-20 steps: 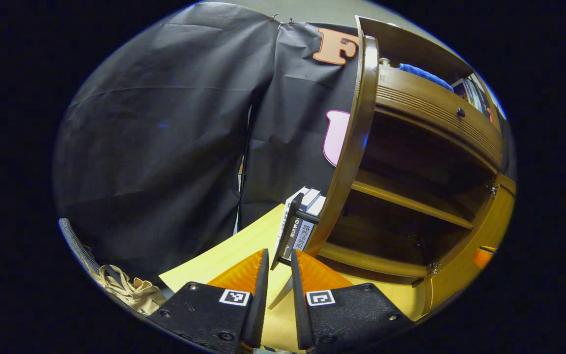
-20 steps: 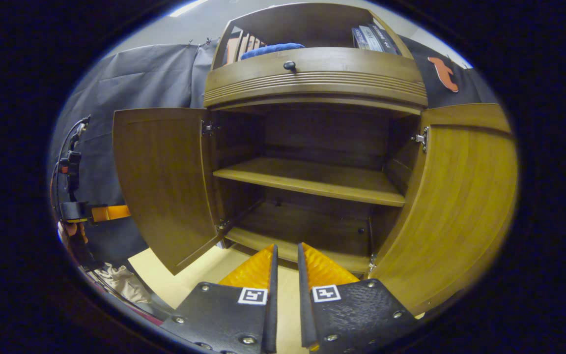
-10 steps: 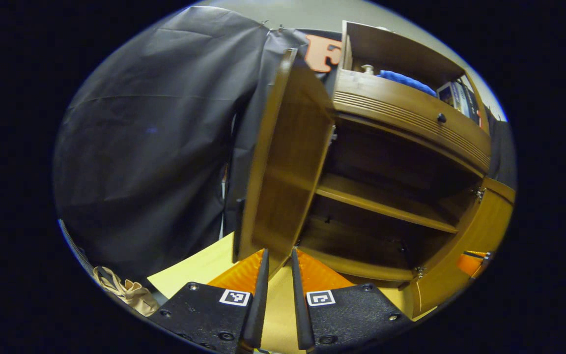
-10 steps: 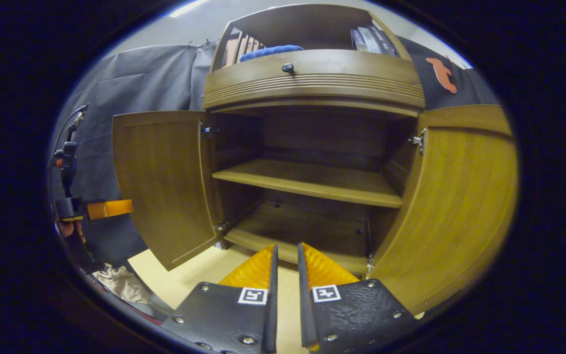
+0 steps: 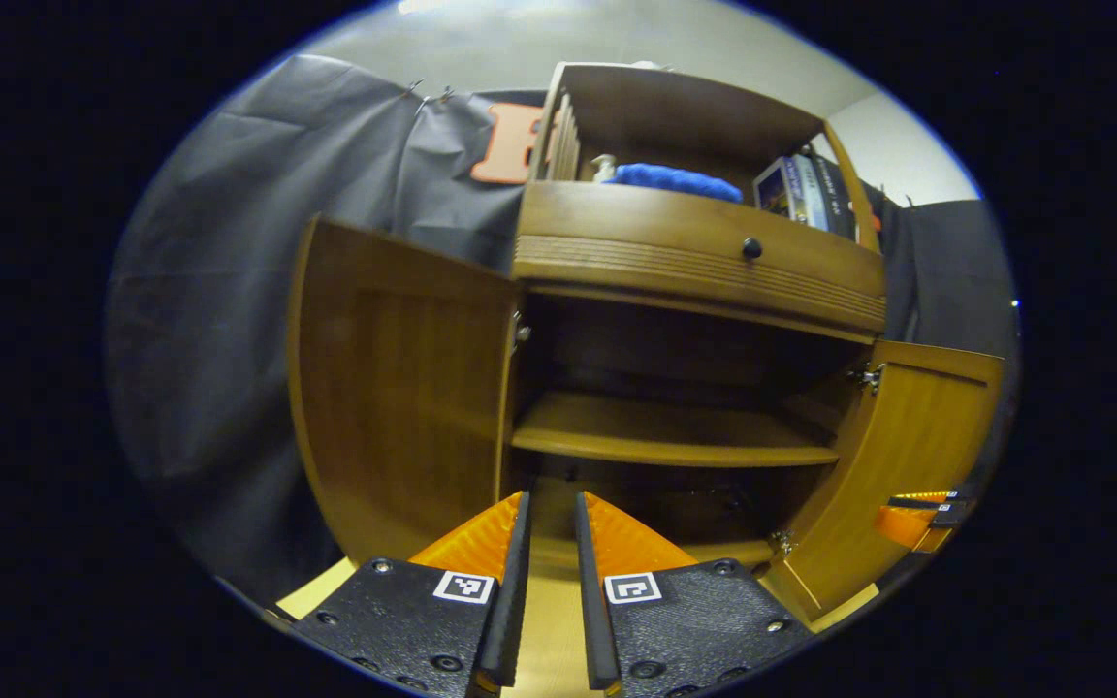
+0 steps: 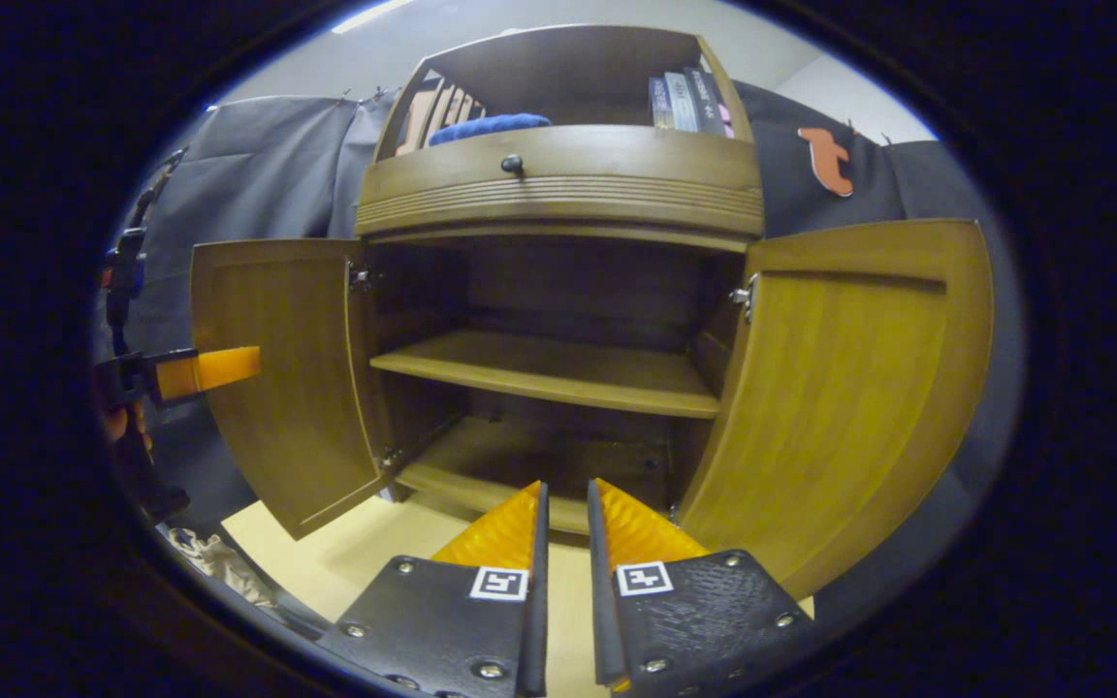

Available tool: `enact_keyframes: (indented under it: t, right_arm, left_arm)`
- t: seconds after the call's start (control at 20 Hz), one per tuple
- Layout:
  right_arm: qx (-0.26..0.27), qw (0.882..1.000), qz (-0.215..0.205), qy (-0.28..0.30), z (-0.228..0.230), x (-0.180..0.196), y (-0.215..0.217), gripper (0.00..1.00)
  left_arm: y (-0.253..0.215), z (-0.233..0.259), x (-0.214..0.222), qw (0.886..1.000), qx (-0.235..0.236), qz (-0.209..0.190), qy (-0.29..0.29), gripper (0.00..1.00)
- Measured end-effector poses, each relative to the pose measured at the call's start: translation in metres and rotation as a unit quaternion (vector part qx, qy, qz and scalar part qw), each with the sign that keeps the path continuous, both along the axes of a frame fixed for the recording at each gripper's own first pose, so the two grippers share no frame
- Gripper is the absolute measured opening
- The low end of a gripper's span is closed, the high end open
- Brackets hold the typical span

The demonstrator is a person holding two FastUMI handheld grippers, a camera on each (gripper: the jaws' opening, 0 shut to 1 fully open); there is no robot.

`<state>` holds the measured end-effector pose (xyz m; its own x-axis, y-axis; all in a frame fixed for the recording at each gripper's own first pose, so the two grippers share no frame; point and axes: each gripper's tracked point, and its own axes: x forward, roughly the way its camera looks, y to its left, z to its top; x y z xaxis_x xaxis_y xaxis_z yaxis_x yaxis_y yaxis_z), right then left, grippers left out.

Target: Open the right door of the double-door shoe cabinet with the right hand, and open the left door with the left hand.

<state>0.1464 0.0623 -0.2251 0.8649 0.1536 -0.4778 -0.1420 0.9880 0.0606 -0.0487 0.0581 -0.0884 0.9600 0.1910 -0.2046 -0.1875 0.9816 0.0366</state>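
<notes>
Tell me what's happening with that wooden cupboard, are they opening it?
A person holds a gripper in each hand in front of a shoe cabinet. Both doors stand wide open: the left door and the right door. Inside you can see a bare shelf. The left gripper and the right gripper are nearly closed, holding nothing and touching neither door. So the opening job looks finished.

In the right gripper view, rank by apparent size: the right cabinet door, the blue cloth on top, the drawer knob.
1. Right door, by far the largest, though it swings nearer the camera, which inflates it.
2. Blue cloth.
3. Drawer knob, smallest.
</notes>
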Motion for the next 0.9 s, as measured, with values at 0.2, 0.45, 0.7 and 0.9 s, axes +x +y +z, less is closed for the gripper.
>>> enact_keyframes:
  t: [0.2, 0.45, 0.7, 0.9]
  right_arm:
    - [-0.024, 0.998, -0.022, -0.048, 0.038, 0.002, -0.010, 0.19]
    - [-0.019, 0.993, -0.046, -0.105, 0.089, 0.009, -0.014, 0.19]
    - [-0.006, 0.988, -0.064, -0.139, 0.122, 0.010, -0.024, 0.19]
    - [0.008, 0.984, -0.084, -0.157, 0.136, 0.013, -0.031, 0.19]
  left_arm:
    - [-0.033, 0.038, 0.019, 0.997, 0.019, -0.049, -0.051, 0.35]
    - [-0.062, 0.065, 0.029, 0.992, 0.016, -0.088, -0.089, 0.20]
    - [-0.080, 0.082, 0.033, 0.988, 0.005, -0.111, -0.109, 0.19]
    - [-0.092, 0.096, 0.032, 0.984, -0.012, -0.123, -0.128, 0.27]
